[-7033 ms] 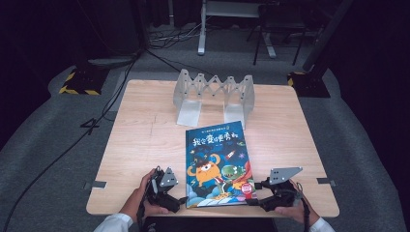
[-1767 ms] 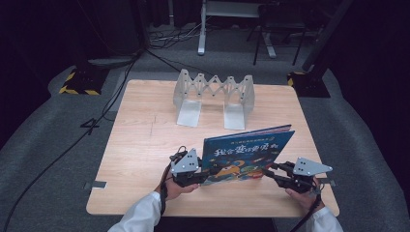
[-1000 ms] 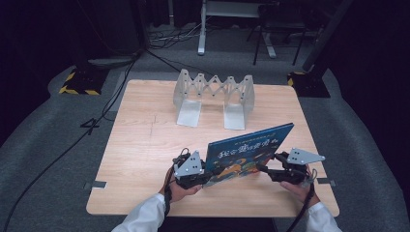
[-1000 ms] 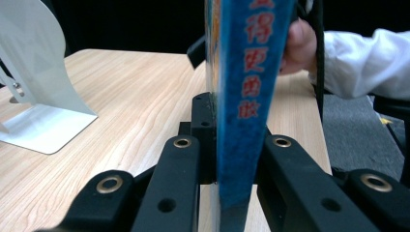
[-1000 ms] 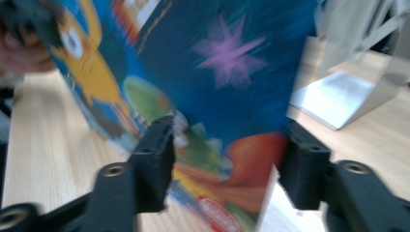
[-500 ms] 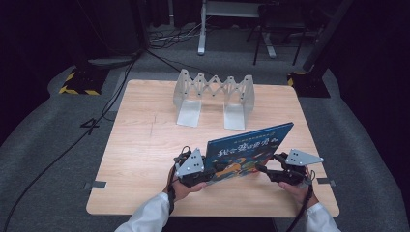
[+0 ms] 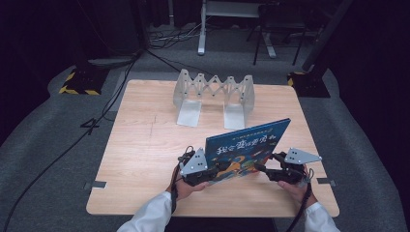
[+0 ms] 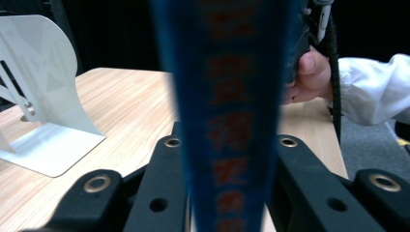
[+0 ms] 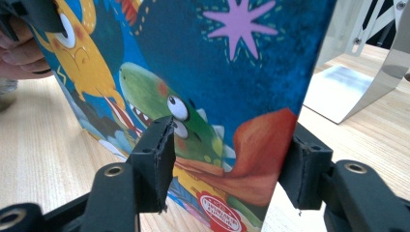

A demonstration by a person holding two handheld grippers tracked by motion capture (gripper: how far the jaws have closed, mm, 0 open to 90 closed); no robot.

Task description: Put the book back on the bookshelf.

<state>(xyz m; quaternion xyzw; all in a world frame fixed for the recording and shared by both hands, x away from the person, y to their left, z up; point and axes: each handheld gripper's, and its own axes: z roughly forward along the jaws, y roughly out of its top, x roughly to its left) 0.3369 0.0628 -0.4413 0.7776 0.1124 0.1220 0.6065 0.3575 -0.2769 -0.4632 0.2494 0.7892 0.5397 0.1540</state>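
A blue picture book (image 7: 246, 147) with cartoon monsters on its cover stands tilted on its long edge above the front of the wooden table (image 7: 145, 145). My left gripper (image 7: 217, 169) is shut on the book's left end. In the left gripper view the spine (image 8: 227, 96) runs up between the two jaws of that gripper (image 8: 227, 159). My right gripper (image 7: 263, 169) is at the book's right lower corner. In the right gripper view its jaws (image 9: 229, 164) stand wide apart, one in front of the cover (image 9: 217, 72) and one behind the edge.
A white accordion-style metal book rack (image 7: 212, 94) stands at the back middle of the table, also seen as the rack's end plate (image 8: 38, 96) and rack foot (image 9: 367, 63). Bare tabletop lies between it and the book. Cables cross the dark floor at left.
Seven seconds ago the book lay flat; now it is raised on edge. Since 1.8 s ago my right gripper has moved left, closer to the book. Over the last half second little has shifted.
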